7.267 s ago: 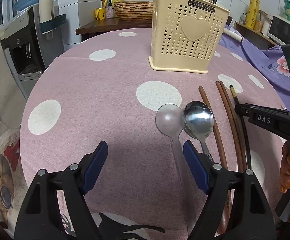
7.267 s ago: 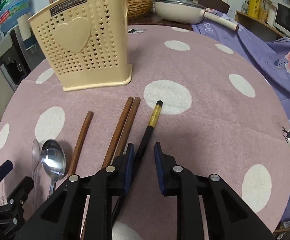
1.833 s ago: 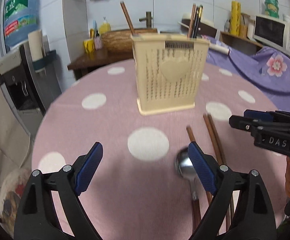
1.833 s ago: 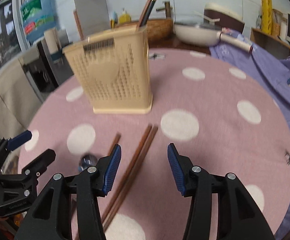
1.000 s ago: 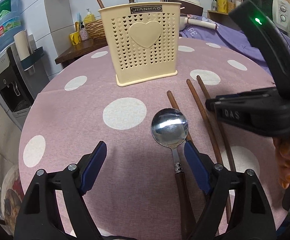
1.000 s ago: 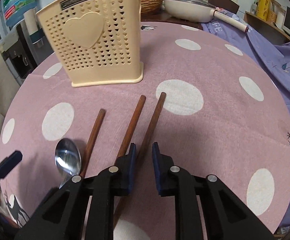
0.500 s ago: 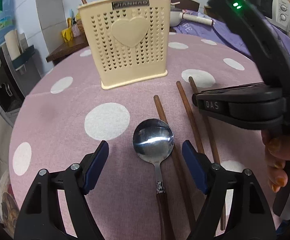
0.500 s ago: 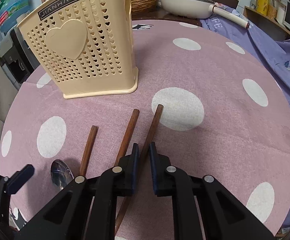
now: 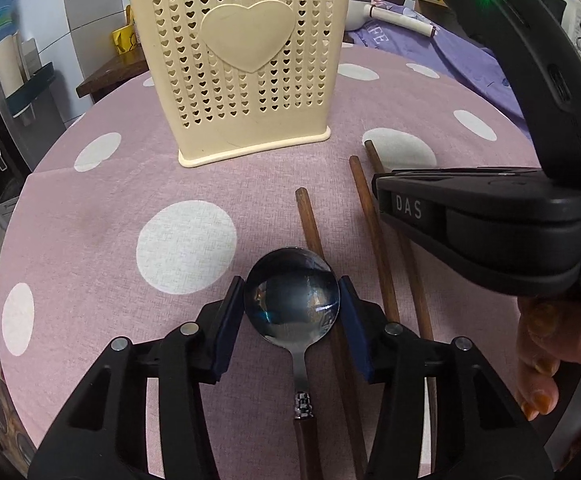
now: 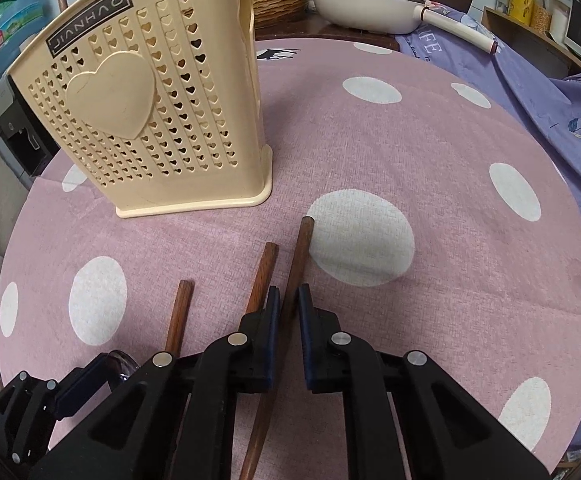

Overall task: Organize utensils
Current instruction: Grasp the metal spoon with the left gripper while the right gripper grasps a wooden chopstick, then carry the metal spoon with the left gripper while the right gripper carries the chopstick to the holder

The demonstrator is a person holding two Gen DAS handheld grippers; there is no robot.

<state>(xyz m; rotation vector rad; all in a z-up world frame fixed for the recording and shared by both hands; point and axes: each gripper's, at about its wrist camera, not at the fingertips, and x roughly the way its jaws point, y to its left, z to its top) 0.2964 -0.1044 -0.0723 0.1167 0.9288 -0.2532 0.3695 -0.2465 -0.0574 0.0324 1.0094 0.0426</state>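
Two pickups underway on the tabletop (image 10: pixel 470 200): left gripper (image 9: pixel 292 314) closing around the spoon (image 9: pixel 290 304), right gripper (image 10: pixel 288 312) clamped on a chopstick (image 10: pixel 298 256); next, presumably lift both into the holder (image 9: pixel 246 60).

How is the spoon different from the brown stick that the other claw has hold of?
The spoon is shiny metal with a round bowl; the chopstick is plain brown wood, straight and thin. The left claw is closing around the spoon's bowl; the right claw is shut on the chopstick. Both lie on the dotted tablecloth.

cream holder (image 9: pixel 246 68), pink white-dotted tablecloth (image 9: pixel 90 208), seemingly brown chopsticks (image 10: pixel 296 264)
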